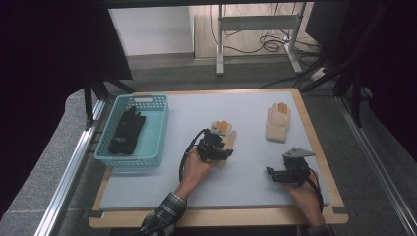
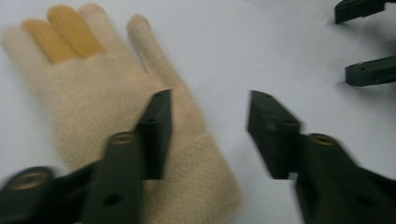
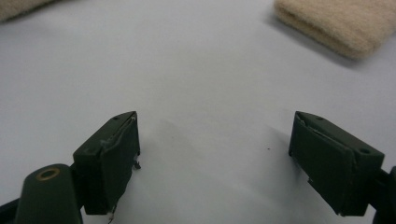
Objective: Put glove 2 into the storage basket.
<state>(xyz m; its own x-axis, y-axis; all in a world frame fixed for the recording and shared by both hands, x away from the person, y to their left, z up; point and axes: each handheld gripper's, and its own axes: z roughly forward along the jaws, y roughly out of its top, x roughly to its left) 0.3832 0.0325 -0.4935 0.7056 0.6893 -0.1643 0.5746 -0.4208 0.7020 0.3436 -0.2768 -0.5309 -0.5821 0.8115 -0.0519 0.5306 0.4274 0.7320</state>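
Cream knitted glove with two mustard-yellow fingertips (image 2: 107,116) lies flat on the pale grey table mat (image 1: 255,162), directly under and ahead of the left gripper (image 2: 208,135). In the left gripper view one black jaw hangs over the glove's palm near the cuff, while the other stands over bare mat just beside the thumb edge — the jaws are parted, nothing pinched between them, and the fabric lies slack and undisturbed. In the high view the left gripper (image 1: 215,146) sits at the cuff end of this glove, whose fingers point away from the hand.

Right gripper (image 3: 215,154): jaws spread wide over empty mat — released, holding nothing. Ahead of it to the right is the cuff of a second cream knitted glove (image 3: 341,23); in the high view that glove (image 1: 278,122) lies well ahead of the right gripper (image 1: 290,169), apart from it.

Off to the far side of the left gripper stands a teal plastic slotted basket (image 1: 105,152) with a black glove (image 1: 127,130) lying inside it.
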